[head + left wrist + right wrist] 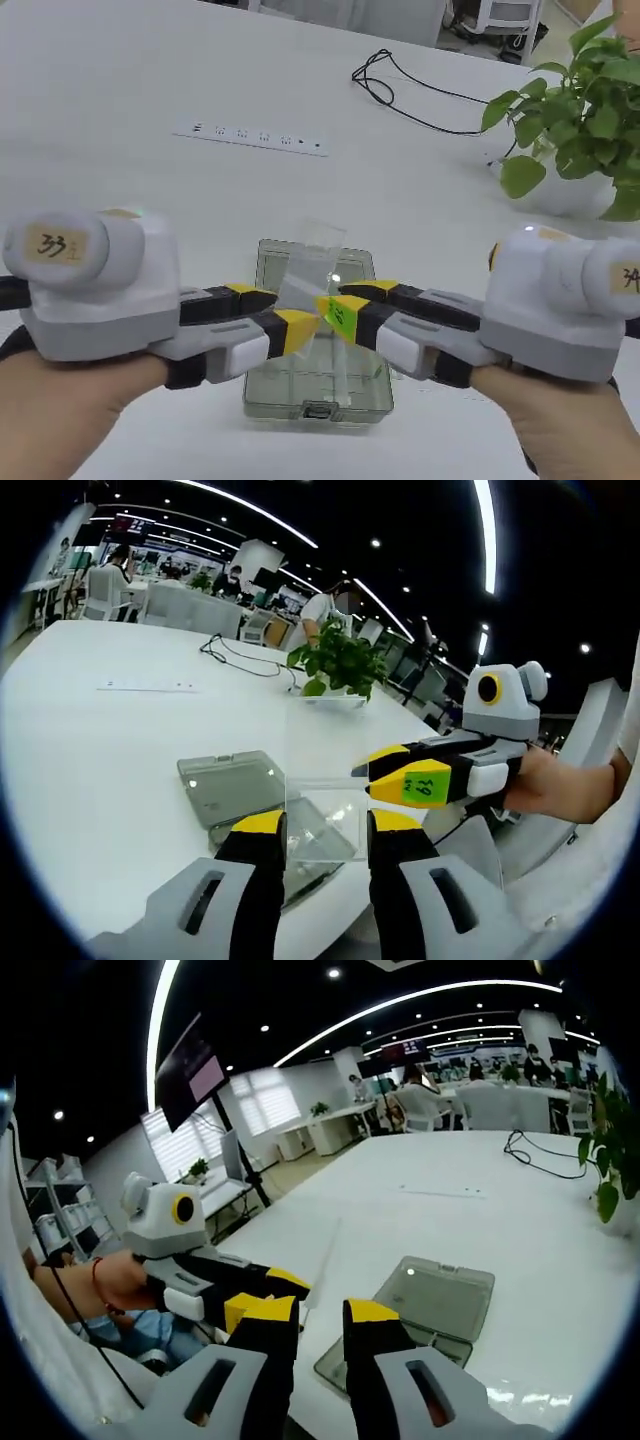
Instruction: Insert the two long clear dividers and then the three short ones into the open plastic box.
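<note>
Left gripper: jaws pinching clear divider across its width
Right gripper: at divider's edge, cannot tell whether jaws grip
Open plastic box: on table, beneath both

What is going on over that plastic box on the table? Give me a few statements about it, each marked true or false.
1. The plastic box sits with its lid open. True.
2. A clear divider is up in the air over the box, between the left gripper and the right gripper. True.
3. The potted plant stands to the left of the box. False: it stands to the right, farther back.
4. The power strip lies inside the box. False: it lies on the table beyond the box.
5. A black cable lies on the table. True.
</note>
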Demonstrator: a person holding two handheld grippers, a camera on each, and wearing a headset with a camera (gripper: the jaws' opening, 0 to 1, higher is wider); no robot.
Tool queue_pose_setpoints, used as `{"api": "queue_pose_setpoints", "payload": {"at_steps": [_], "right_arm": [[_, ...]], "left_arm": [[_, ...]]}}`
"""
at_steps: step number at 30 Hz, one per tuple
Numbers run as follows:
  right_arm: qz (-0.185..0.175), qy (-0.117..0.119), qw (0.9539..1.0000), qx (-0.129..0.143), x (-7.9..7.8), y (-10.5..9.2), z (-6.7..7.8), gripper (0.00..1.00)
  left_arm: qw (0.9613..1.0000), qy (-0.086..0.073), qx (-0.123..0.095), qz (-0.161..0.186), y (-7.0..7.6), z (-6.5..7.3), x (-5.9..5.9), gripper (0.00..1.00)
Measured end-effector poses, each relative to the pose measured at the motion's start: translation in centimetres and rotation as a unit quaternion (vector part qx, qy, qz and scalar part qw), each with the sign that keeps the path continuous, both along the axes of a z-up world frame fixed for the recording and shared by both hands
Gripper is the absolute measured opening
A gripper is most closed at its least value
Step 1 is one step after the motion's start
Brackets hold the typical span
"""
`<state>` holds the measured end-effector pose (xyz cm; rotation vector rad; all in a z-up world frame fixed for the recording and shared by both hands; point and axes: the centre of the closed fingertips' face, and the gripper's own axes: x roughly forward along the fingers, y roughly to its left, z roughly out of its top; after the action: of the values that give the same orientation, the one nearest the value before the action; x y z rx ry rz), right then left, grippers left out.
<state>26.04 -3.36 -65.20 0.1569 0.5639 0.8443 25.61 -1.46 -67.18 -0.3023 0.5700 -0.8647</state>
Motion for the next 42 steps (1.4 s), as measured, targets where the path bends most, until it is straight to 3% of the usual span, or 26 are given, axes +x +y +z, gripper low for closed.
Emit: {"api": "queue_pose_setpoints", "payload": {"at_steps": [10, 21, 27, 42], "right_arm": [[-0.012, 0.012, 0.9998, 0.009, 0.11, 0.43, -0.12, 0.12], [-0.022, 0.018, 0.9995, 0.012, 0.07, 0.58, -0.23, 0.08], [-0.038, 0.017, 0.9991, 0.011, 0.34, 0.55, 0.08, 0.06], [-0.042, 0.032, 0.9985, 0.014, 0.52, 0.59, -0.17, 0.06]], "left_arm": [[0.9998, -0.013, 0.012, -0.009, -0.31, 0.13, 0.02, 0.30], [0.9997, -0.016, 0.018, -0.008, -0.29, -0.04, 0.11, 0.30], [0.9998, -0.018, 0.006, -0.001, -0.48, 0.23, 0.28, 0.32], [0.9999, -0.005, 0.005, -0.012, -0.63, -0.30, -0.20, 0.33]]}}
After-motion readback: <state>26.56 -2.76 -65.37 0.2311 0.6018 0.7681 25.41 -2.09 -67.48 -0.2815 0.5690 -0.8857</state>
